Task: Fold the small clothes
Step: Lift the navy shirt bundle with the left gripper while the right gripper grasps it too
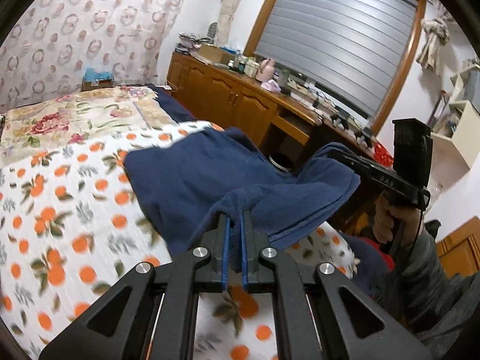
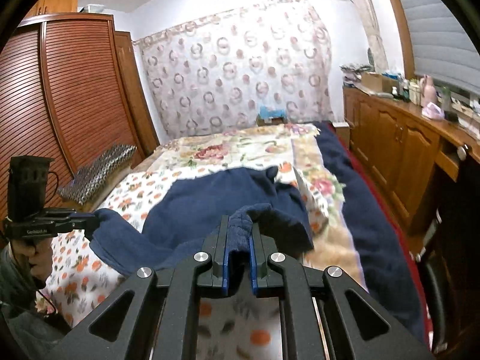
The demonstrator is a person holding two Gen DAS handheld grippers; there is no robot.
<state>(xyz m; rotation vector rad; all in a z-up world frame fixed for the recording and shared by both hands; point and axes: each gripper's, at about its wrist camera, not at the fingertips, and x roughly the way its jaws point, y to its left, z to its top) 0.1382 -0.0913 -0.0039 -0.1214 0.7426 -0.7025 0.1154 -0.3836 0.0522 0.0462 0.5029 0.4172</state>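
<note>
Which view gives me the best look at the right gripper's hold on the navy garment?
The right wrist view: the right gripper is seen head-on, with a bunched edge of the navy garment clamped between its blue pads. The left wrist view shows that gripper only side-on, its tip buried in cloth, beyond the left gripper.

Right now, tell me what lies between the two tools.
Only the navy garment spans that stretch, shown in both views: the left tool and right tool each pinch an edge, with the orange-print bedspread beneath.
</note>
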